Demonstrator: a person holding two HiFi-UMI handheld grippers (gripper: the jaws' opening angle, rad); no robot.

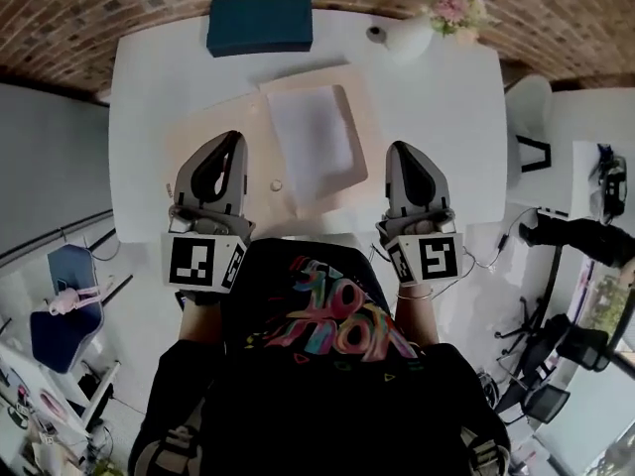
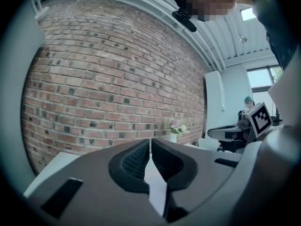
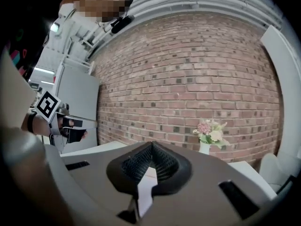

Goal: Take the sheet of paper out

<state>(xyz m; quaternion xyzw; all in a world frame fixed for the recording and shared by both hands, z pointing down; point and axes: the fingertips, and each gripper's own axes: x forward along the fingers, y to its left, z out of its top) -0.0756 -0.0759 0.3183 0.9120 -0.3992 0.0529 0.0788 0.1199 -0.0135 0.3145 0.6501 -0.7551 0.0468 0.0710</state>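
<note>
Paper, centre frame with a tan envelope, looks thin, floppy and easily creased; best pinched at its near edge. Left gripper and right gripper are closed, empty.

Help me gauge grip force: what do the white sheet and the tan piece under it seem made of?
White sheet: thin matte paper, apparently; it lies flat without glare. Tan piece: likely matte kraft paper or card, judging by its dull brown tone; blur leaves that open.
</note>
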